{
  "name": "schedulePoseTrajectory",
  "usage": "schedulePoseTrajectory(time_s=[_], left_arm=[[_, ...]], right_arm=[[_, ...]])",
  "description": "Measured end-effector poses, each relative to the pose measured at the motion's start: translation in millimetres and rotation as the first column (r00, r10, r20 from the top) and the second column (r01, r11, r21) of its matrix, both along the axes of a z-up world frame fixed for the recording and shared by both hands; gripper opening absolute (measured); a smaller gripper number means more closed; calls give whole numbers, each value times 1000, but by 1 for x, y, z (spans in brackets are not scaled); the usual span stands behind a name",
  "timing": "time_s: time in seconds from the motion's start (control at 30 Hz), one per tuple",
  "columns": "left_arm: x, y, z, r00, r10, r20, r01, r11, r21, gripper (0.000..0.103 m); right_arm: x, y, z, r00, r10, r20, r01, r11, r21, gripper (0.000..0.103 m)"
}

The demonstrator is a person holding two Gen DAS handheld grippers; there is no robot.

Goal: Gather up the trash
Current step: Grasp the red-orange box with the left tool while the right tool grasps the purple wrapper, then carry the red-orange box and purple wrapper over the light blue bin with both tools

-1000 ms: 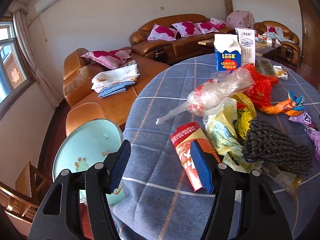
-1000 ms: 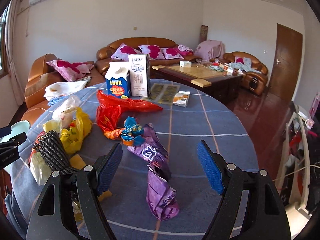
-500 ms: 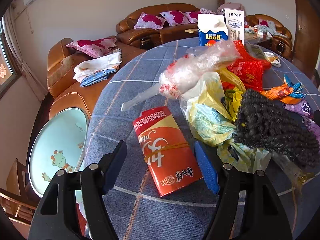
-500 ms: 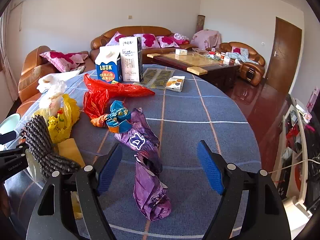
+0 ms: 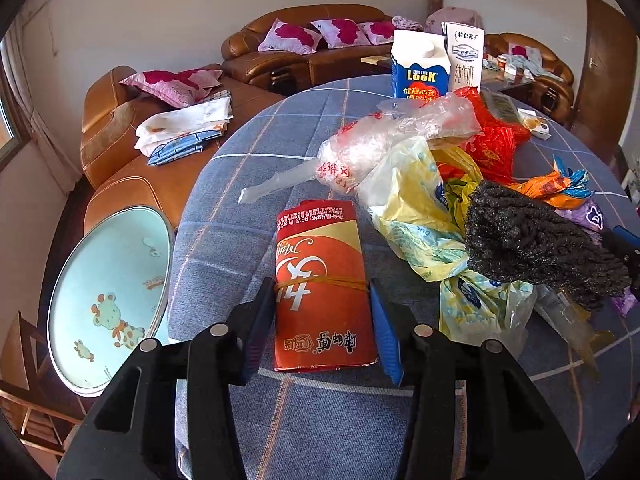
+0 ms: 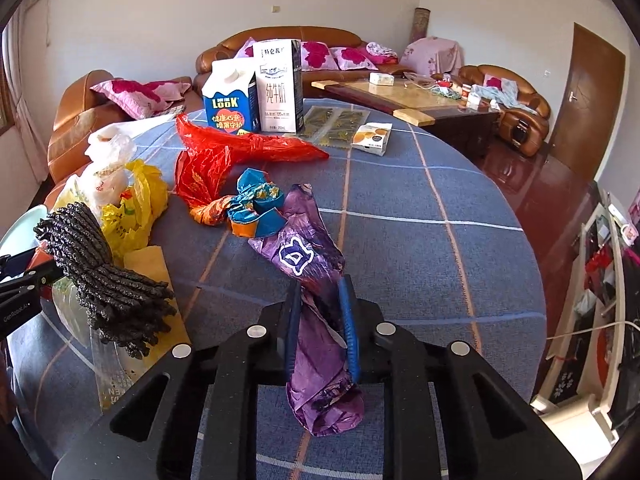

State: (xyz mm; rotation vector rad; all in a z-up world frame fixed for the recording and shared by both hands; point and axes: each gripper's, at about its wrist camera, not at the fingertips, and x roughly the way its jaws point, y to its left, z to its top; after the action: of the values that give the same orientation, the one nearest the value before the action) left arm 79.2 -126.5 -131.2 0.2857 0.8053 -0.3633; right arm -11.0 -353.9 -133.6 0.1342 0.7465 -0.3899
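Observation:
Trash lies on a round table with a blue checked cloth (image 6: 420,216). My left gripper (image 5: 322,304) is shut on a flat red packet (image 5: 320,280) bound with a rubber band, its pads against both long sides. My right gripper (image 6: 320,312) is shut on a crumpled purple wrapper (image 6: 316,320). Next to the red packet lie a clear plastic bag (image 5: 380,148), a yellow bag (image 5: 424,216) and a black textured bundle (image 5: 532,240). A red bag (image 6: 240,152) and a blue-orange wrapper (image 6: 252,208) lie beyond the purple wrapper.
Two cartons (image 6: 256,92) and a small box (image 6: 372,138) stand at the table's far side. A small round light-blue table (image 5: 108,296) stands left of the table's edge. Brown sofas (image 5: 168,148) and a coffee table (image 6: 420,100) lie beyond.
Both grippers have gone from wide open to shut: the left moved in over the red packet and closed on it, the right moved down and closed on the purple wrapper.

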Motion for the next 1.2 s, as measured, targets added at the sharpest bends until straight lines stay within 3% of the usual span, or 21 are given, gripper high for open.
schedulePoseTrajectory(time_s=[0.37,0.5,0.53,0.9,0.97,1.0,1.03,1.2], left_arm=[[-12,11,24,995,21,97,-22,1000,8,46],[-17,15,35,990,32,140,-33,999,6,46],[-18,16,38,988,33,150,-34,999,4,46],[-24,24,58,980,45,194,-43,999,-16,46],[-25,25,58,976,48,212,-48,999,-8,46],[-25,25,56,976,50,213,-51,999,-5,46],[-23,25,54,976,52,210,-53,999,-3,46],[-18,22,42,981,53,186,-55,998,9,46]], right_arm=[[-9,0,5,998,0,61,0,1000,4,14],[-13,0,7,996,-6,85,6,1000,-3,7],[-13,1,8,996,-9,92,9,1000,-6,1],[-16,-1,12,994,-13,111,15,1000,-22,1],[-19,-3,16,991,-32,129,37,999,-32,17],[-21,-6,19,989,-43,140,47,998,-30,42],[-21,-9,20,990,-46,137,51,998,-32,46],[-16,-26,10,997,-60,42,61,998,-24,42]])
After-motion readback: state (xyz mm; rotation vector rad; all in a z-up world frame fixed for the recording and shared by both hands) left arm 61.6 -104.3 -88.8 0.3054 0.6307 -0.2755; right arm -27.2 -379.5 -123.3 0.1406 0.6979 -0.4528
